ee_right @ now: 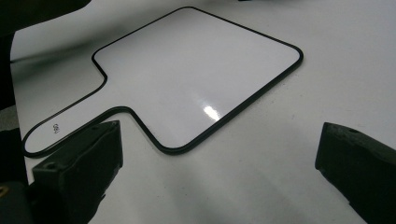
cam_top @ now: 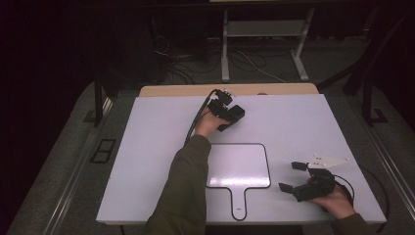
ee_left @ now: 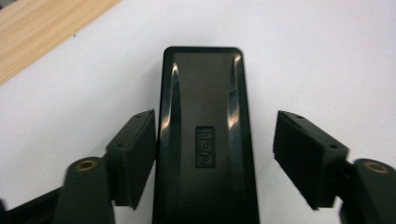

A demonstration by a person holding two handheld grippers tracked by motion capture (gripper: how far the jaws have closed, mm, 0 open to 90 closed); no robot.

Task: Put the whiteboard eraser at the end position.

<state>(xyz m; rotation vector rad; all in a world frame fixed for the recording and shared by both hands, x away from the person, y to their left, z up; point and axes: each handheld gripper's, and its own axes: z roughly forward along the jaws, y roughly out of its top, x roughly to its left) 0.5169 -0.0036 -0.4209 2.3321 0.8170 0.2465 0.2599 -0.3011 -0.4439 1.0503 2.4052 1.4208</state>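
A black oblong block [ee_left: 205, 140] with a small embossed label lies flat on the white table, near its far edge [cam_top: 236, 114]. My left gripper [ee_left: 217, 140] straddles it: the left pad sits against or very close to the block's side, and the right pad stands clear of it with white table showing in the gap. In the high view my left gripper [cam_top: 226, 108] is at the far middle of the table. My right gripper [cam_top: 291, 176] rests at the near right, jaws wide open and nothing between them [ee_right: 219, 154]. A small hand-held whiteboard [cam_top: 238, 165] with a black rim and handle lies flat in front of it [ee_right: 196, 79].
The white table top [cam_top: 303, 127] sits on a wooden board whose strip shows at the far edge [ee_left: 37, 32]. Beyond the table are a dark floor, cables and a metal stand [cam_top: 264, 44]. A sleeve [cam_top: 183, 191] crosses the near middle.
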